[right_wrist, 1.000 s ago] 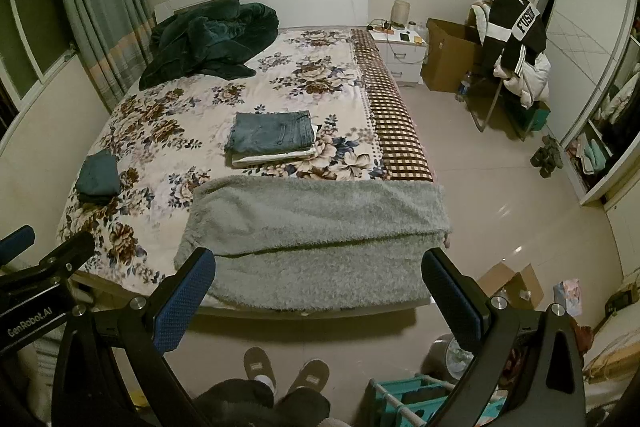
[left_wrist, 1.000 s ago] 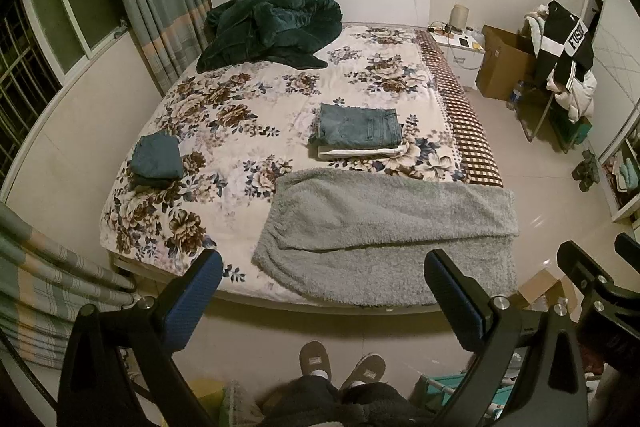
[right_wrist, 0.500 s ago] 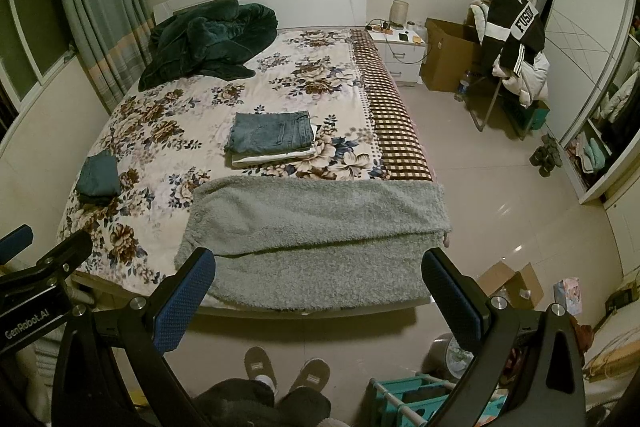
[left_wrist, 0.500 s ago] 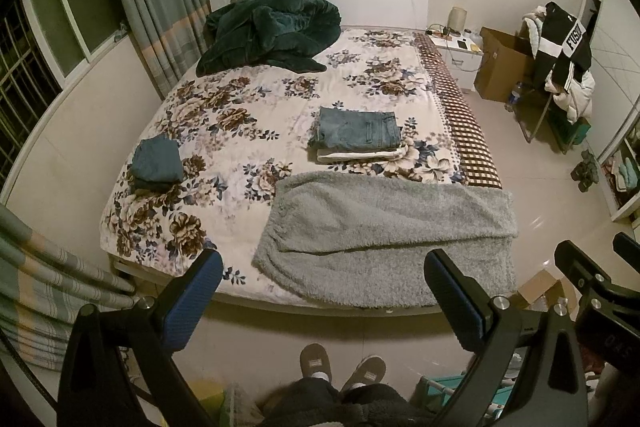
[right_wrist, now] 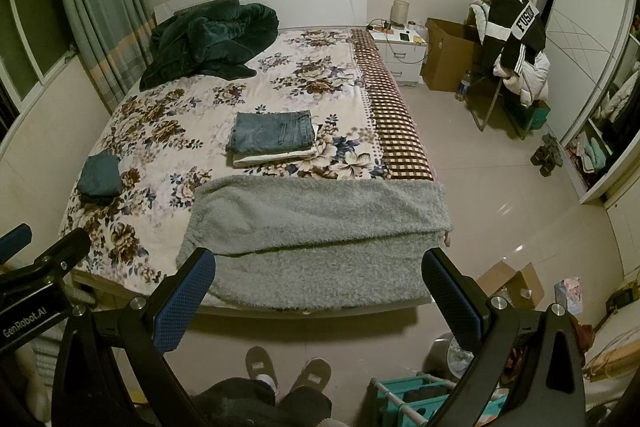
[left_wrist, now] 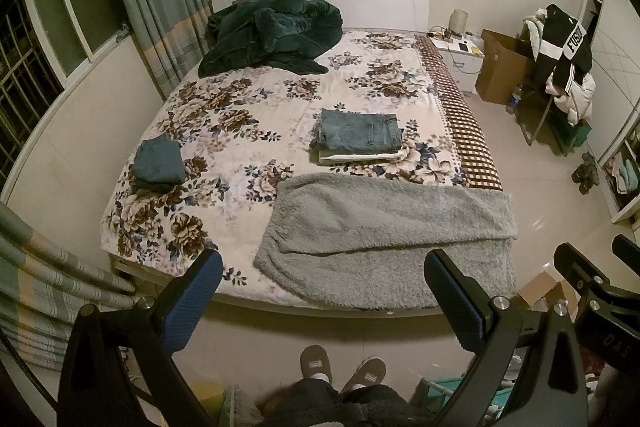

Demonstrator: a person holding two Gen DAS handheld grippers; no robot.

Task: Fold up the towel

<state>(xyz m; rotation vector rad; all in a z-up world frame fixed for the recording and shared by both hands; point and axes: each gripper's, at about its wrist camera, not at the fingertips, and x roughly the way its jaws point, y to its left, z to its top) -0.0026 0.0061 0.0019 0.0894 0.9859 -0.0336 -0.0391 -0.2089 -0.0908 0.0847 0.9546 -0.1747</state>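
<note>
So the bed (left_wrist: pixel 248 131) in front of me has a floral cover. Grey towel (left_wrist: pixel 384 235) at 6 o'clock over the foot edge, folded jeans stack (left_wrist: pixel 360 137) dead centre, small teal pile (left_wrist: pixel 158 163) at 9, dark green blanket (left_wrist: pixel 272 35) at 11.

One grey towel (left_wrist: pixel 384 239), two folded clothing stacks (left_wrist: pixel 360 137) (left_wrist: pixel 158 163), one green blanket (left_wrist: pixel 272 35).
</note>
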